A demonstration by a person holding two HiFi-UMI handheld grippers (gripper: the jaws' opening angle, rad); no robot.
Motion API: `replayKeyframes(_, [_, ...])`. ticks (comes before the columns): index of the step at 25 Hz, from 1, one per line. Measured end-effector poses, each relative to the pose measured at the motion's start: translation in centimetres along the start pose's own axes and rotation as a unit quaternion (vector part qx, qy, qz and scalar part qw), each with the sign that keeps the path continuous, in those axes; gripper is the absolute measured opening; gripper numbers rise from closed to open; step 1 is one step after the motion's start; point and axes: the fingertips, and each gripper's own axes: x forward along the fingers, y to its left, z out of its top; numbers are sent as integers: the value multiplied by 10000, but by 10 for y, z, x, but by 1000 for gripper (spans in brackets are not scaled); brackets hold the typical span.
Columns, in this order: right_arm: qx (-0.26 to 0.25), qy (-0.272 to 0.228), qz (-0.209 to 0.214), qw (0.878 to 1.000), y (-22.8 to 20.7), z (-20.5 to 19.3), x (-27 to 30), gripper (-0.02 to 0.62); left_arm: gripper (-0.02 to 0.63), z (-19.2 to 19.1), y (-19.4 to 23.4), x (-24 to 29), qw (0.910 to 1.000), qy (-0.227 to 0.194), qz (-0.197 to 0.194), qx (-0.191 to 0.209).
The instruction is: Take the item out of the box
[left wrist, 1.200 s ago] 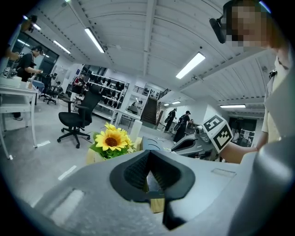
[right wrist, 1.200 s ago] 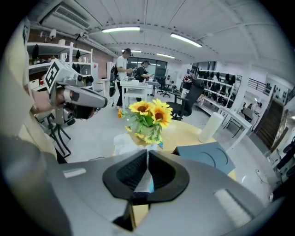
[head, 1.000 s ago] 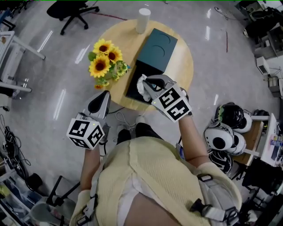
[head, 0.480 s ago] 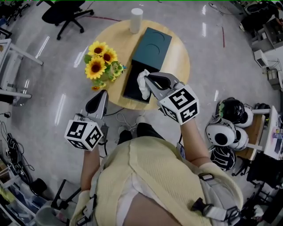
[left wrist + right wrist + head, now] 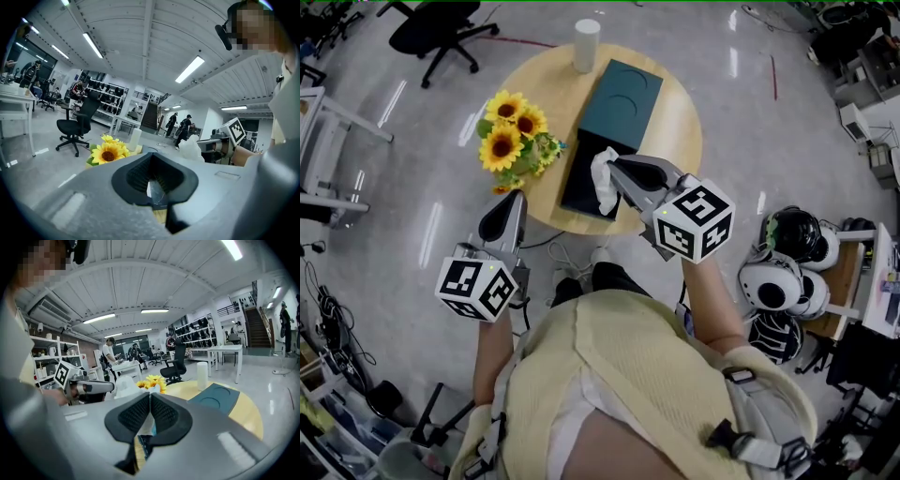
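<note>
Round wooden table (image 5: 680,122) on glossy floor (image 5: 422,178), open floor to left; right gripper (image 5: 615,165) pinching white item (image 5: 602,184) over near-edge box (image 5: 579,192), left gripper (image 5: 514,199) jaws pressed together.

The counter (image 5: 680,127) is bare wood at its 3 o'clock side, so there is room to reach in there. Tall sunflowers (image 5: 508,141) block the 9 o'clock side. A white cup (image 5: 586,44) stands at 12 o'clock. The flat lid (image 5: 622,103) and the open box (image 5: 579,187) fill the middle.
</note>
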Motion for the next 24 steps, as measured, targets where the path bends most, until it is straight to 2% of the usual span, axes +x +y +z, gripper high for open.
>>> replayKeyframes(19, [-7,-81,-65,9999,-2,5,-1,15,5,0,-4,-4,10000,-71,14,-29])
replayKeyframes(24, [-345,7,-268,9990,2,5,-3,15,3,4,-4,-13,9999,-97,77,-17])
